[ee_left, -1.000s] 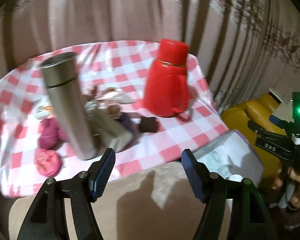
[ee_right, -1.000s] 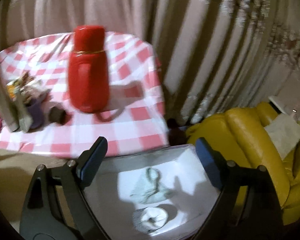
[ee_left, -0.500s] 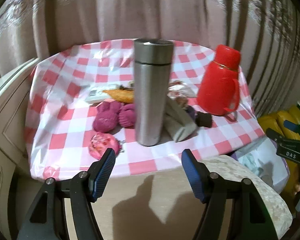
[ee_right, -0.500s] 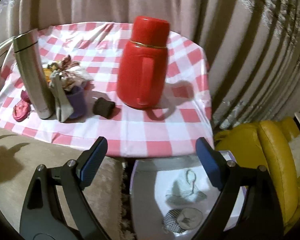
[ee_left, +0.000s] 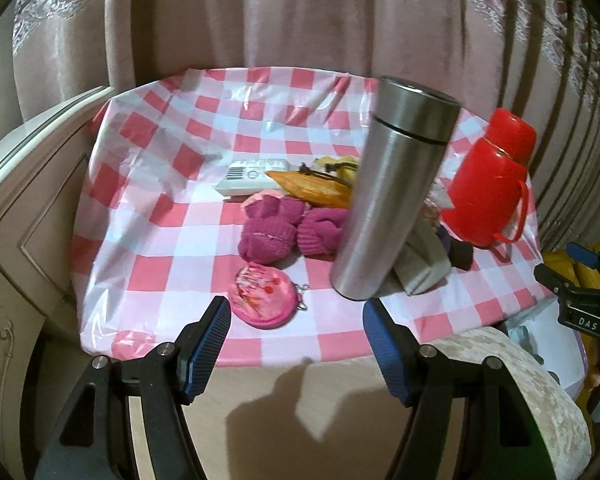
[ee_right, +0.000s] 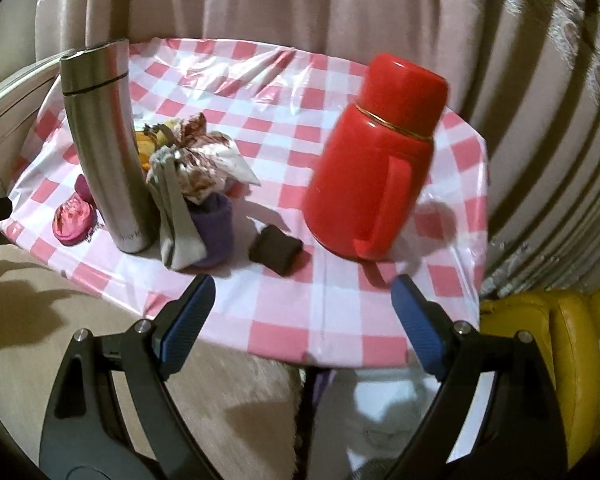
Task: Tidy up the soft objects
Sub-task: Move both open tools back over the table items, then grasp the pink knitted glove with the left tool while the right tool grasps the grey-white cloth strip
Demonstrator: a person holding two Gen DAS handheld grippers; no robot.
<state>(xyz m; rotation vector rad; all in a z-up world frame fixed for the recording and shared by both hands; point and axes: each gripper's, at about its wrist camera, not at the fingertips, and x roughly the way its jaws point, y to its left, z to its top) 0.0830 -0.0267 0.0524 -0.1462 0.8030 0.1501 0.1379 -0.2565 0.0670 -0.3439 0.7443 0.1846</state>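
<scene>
Left gripper (ee_left: 296, 320), jaws wide and empty (right gripper (ee_right: 302, 300) likewise), sits just below the purse (ee_left: 265, 296) at centre frame.

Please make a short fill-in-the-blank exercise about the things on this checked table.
1. The tall steel flask stands ____ on the pink checked tablecloth.
2. The handled thermos jug is ____ in colour.
3. The jaws of the left gripper are ____.
4. The round pink coin purse lies ____ the flask.

Missing: upright; red; open; beside
</scene>
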